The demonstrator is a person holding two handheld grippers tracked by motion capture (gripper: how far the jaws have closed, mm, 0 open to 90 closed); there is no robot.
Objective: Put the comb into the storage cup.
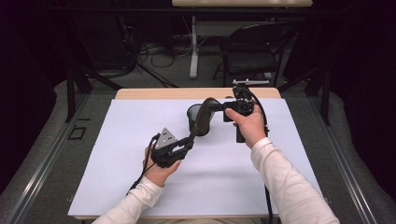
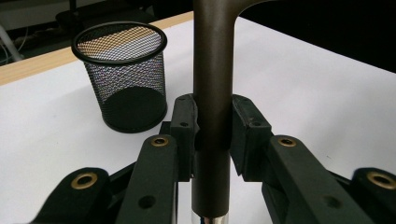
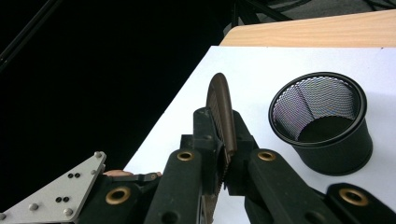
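Observation:
A long dark brown utensil (image 1: 200, 119) arches above the white table, bent near its top. My left gripper (image 1: 188, 141) is shut on its round handle (image 2: 212, 56), the pads pressing from both sides. My right gripper (image 1: 224, 108) is shut on the thin flat ridged end (image 3: 219, 100). In the left gripper view the jaws (image 2: 212, 121) clamp the handle; in the right gripper view they (image 3: 223, 140) pinch the blade edge-on. A black mesh cup (image 1: 197, 120) stands upright and empty on the table, just behind the utensil and between the two grippers.
The white sheet (image 1: 140, 177) covers a wooden table whose far edge (image 1: 187, 93) shows bare wood. A black chair (image 1: 254, 51) and a desk leg stand beyond it. The left gripper's grey three-cornered plate (image 3: 60, 198) shows in the right gripper view.

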